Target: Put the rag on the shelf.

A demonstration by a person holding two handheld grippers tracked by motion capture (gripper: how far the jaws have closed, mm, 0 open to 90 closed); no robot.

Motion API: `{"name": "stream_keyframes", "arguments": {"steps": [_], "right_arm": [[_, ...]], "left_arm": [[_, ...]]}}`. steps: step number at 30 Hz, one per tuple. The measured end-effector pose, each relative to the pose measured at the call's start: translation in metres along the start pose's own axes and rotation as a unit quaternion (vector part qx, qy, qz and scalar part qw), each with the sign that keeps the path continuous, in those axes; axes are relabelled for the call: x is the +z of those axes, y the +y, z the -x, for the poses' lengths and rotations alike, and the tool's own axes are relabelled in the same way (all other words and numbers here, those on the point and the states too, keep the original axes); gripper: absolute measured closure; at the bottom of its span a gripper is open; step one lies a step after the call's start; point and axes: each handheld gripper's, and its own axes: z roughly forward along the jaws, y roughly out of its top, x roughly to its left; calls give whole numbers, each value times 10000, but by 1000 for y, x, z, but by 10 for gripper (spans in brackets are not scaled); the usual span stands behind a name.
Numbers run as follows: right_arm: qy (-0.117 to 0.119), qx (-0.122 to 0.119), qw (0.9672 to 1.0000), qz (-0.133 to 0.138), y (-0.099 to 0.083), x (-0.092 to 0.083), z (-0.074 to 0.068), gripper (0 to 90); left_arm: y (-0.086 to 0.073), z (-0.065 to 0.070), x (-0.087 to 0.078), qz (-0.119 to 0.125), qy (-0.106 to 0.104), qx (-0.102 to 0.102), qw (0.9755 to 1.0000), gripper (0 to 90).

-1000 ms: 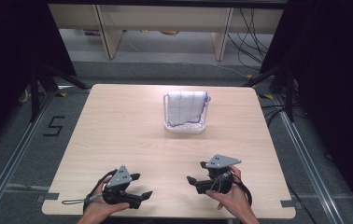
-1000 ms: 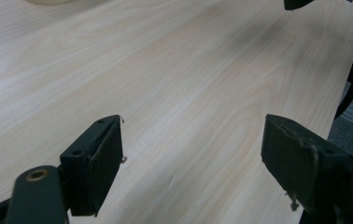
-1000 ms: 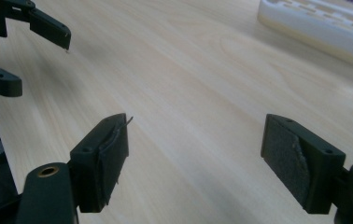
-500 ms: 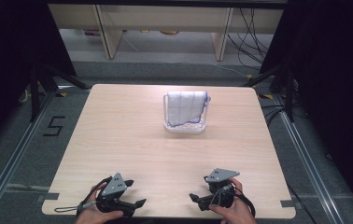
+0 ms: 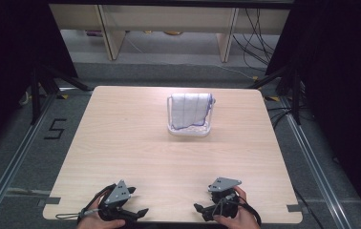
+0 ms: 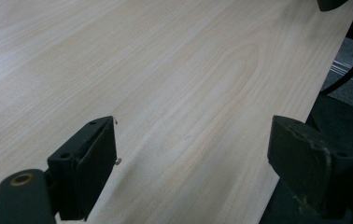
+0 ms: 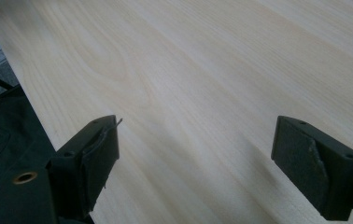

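1. The left gripper (image 5: 138,213) sits at about 7 o'clock on the wooden table (image 5: 121,143), right at the near edge, held in the person's left hand (image 5: 95,220). Its jaws have just been opening and now stand wide, released, with nothing between them; the left gripper view shows bare wood grain in the gap.
2. The right gripper (image 5: 200,210) sits at about 5 o'clock on the table, also at the near edge, held in the right hand (image 5: 233,217). Its jaws stand wide apart and empty; the right gripper view shows plain tabletop between the pads.
3. The two grippers point inward toward each other, well apart, with open table between them.
4. A white cloth with blue lines (image 5: 190,109) hangs folded over a small clear rack (image 5: 188,130). It stands a little toward 12 o'clock from the table's middle, well apart from both grippers.
5. Nothing lies on the wood between the grippers and the cloth; the way across the table is open.
6. Each gripper carries a grey three-cornered plate on top, and a cable trails from each over the near edge.
7. Beyond the table at 12 o'clock stand pale shelf legs (image 5: 107,33) on a grey floor, with loose black cables (image 5: 255,24) toward 1 o'clock.
8. At 9 o'clock, on the floor beside the table, a black taped mark like the figure five (image 5: 57,129) lies next to a metal rail (image 5: 11,162).
9. Dark stand legs (image 5: 45,83) sit off the far corner at 10 o'clock.
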Motion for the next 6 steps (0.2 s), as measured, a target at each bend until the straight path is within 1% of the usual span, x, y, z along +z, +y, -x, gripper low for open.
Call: {"name": "stream_keyframes", "arguments": {"steps": [1,2,3,4,6], "right_arm": [[28,6,10000,-15,0,0,0,159],[73,-185,9998,95,-1,2,1,159],[114,-254,9996,72,0,2,2,159],[102,-244,9996,68,0,2,2,159],[64,-181,9998,68,0,2,2,159]], "left_arm": [[0,1,0,57,-27,-68,10000,152],[0,2,2,137,-13,-169,9998,151],[0,0,1,32,-12,-154,9999,152],[0,-1,1,-67,-9,-127,9999,151],[-1,0,1,-94,-45,-163,9998,153]]}}
